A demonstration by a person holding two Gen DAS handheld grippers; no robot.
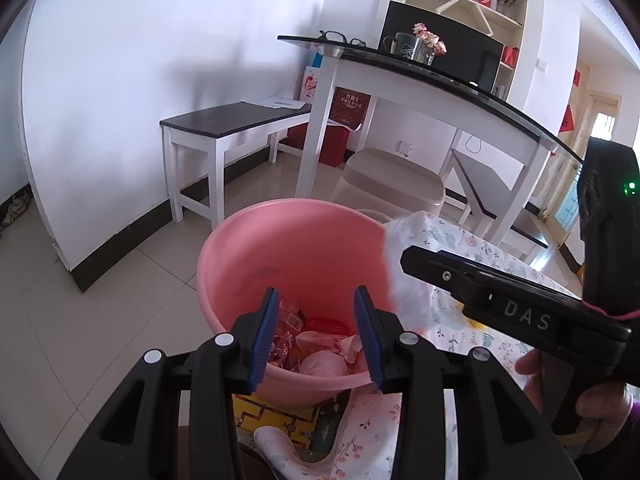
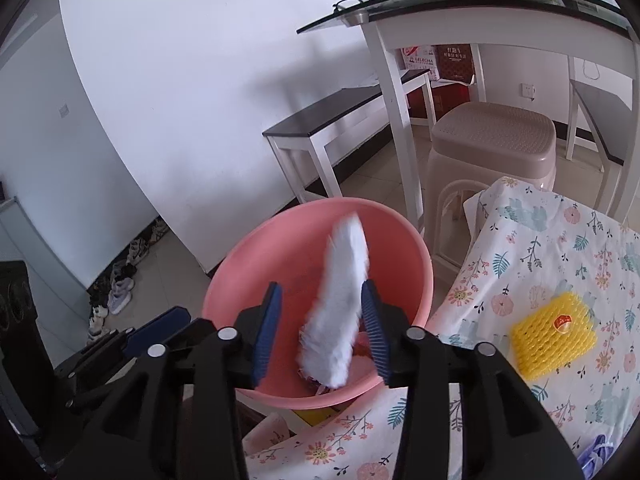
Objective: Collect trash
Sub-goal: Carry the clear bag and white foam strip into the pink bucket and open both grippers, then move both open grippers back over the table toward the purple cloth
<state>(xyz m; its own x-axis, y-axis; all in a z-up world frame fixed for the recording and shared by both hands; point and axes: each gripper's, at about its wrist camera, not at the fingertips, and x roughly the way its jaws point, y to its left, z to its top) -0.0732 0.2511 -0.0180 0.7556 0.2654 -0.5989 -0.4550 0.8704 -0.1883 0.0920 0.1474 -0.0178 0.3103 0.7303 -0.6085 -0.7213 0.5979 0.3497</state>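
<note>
My left tool (image 1: 316, 334) stands open over the near rim of the pink basin (image 1: 248, 248), nothing between its blue pads. Past them, in the bottom of the basin, lie crumpled wrappers (image 1: 290, 322) and pink scraps (image 1: 324, 362); print shows on one wrapper but I cannot read it, and the tool's fingers cover part of the heap.

My right tool (image 2: 322, 320) also hangs above the basin (image 2: 416, 264), jaws apart. A white, blurred strip of trash (image 2: 340, 304) hangs between its pads (image 2: 374, 330). It lies close against the right pad and clear of the left; whether the right pad touches it I cannot tell. The blur hides what the strip is made of. Its lower end covers the rubbish beneath, of which only a red-and-white bit shows.

From the left camera the right tool (image 1: 404, 260) is seen side-on, its tip against a white blur at the basin's right rim; my hand (image 1: 600, 400) on its handle is cut off by the frame's edge.

The basin sits off the left edge of a flowered cloth (image 2: 540, 248). What the cloth covers is hidden. A yellow foam net (image 2: 554, 334) lies on the cloth near its right side, well apart from the basin. At the lower right corner a blue-purple thing is cut off.
</note>
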